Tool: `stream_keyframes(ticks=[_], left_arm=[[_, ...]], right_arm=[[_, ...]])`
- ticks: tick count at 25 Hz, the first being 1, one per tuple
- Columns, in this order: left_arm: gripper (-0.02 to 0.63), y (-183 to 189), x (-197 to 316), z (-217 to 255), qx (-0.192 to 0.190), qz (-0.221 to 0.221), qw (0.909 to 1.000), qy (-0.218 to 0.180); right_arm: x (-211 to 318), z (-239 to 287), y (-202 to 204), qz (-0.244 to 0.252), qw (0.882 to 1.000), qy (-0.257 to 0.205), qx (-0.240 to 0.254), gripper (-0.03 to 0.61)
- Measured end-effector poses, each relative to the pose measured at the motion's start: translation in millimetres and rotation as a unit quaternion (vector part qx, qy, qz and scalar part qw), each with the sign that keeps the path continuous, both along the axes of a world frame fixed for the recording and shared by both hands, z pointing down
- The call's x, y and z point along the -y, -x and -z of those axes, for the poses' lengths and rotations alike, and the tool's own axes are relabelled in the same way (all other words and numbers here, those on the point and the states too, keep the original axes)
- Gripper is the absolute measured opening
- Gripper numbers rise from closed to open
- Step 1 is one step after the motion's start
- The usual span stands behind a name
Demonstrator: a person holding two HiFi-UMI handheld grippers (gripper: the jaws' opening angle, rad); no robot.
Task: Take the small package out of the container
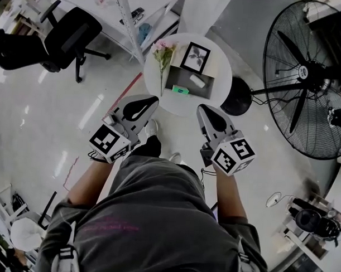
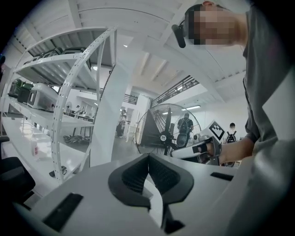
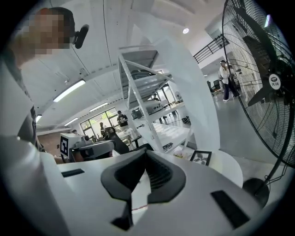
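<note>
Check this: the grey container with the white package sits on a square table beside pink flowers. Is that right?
Not quite: the table is round, not square, as the head view shows. The rest holds: the grey container with the white package sits on it beside the pink flowers.

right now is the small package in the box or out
In. The white package lies inside the open grey box on the round table.

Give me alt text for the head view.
From above, a person holds the left gripper and right gripper, both shut, short of a round table whose grey container holds a white package and a green package.
</note>
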State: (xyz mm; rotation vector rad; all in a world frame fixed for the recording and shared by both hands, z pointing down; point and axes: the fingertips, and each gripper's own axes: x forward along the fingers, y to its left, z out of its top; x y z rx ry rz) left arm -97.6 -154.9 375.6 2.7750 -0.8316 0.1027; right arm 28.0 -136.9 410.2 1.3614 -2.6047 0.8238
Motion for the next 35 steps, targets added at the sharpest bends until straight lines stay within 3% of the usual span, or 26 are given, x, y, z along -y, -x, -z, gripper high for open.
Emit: stream_keyframes(ticks=[14,19,23,27,32,35], left_arm=[[0.015,22,64,-20,0.025,-0.055,0.9980,0.016],[0.015,24,66,-38,0.030,-0.069,0.9962,0.044],[0.017,25,72,-55,0.039,-0.075,0.9962,0.018],[0.017,20,73,-75,0.053,-0.082,0.9945,0.037],[0.017,8,76,-98,0.062,-0.084,0.9940,0.034],[0.017,-4,76,-113,0.087,-0.088,0.9919,0.031]], right_arm=[[59,-5,22,-0.041,0.999,0.013,-0.013,0.023],[72,-11,24,-0.044,0.999,0.018,-0.018,0.023],[79,-16,22,-0.044,0.998,0.025,-0.020,0.023],[84,-27,16,-0.044,0.998,0.037,-0.017,0.023],[91,-44,7,-0.034,0.998,0.048,-0.014,0.022],[97,-57,-3,-0.029,0.998,0.059,-0.009,0.023]])
